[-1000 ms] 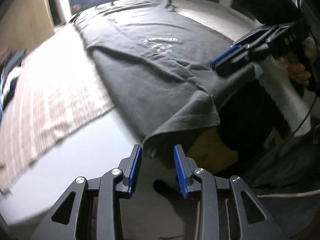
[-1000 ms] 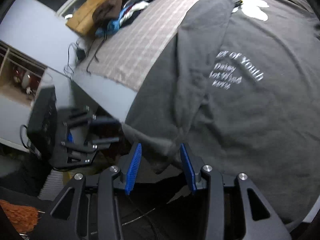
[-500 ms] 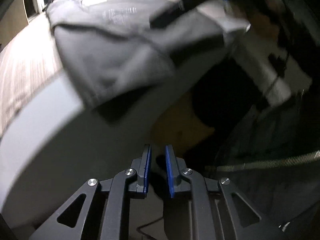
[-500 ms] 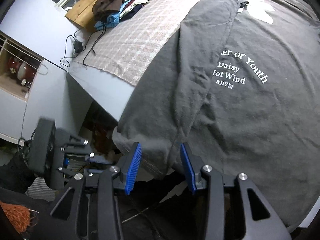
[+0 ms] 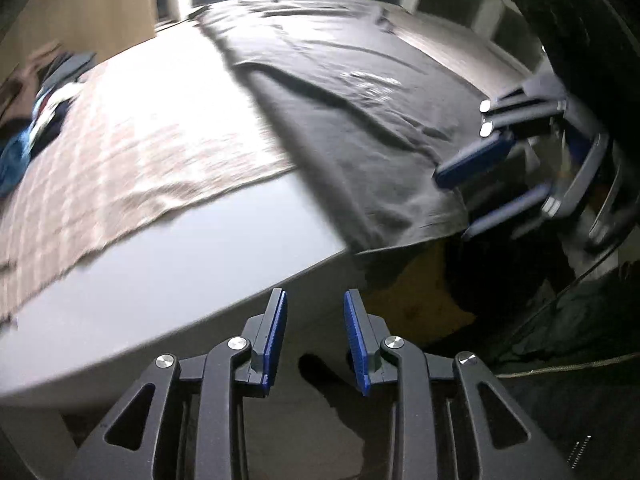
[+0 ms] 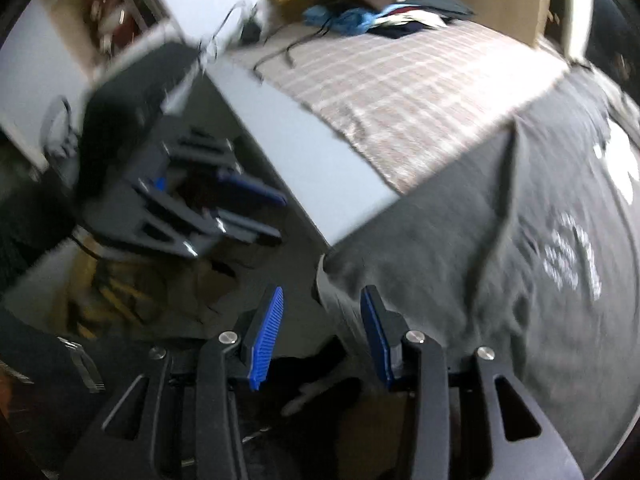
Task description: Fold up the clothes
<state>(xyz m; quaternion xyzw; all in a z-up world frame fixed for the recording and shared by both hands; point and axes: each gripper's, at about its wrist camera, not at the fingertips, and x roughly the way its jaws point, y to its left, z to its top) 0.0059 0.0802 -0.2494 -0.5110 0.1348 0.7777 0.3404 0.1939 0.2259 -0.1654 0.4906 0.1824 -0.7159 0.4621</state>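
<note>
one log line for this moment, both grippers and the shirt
left hand-held gripper: open, empty, off table edge | right hand-held gripper: open, at hem corner | dark grey t-shirt: flat on table, hem overhanging, unfolded

Two grippers were held out, one in each hand. The left gripper (image 5: 314,336) was held low, and its two blue fingers (image 5: 276,336) were spread apart with nothing between them. The right gripper (image 6: 322,336) was also spread wide, and nothing was pinched by its fingers (image 6: 266,332). In the left wrist view, the right gripper (image 5: 492,186) was seen off to the right side, blurred, with its fingers parted.
</note>
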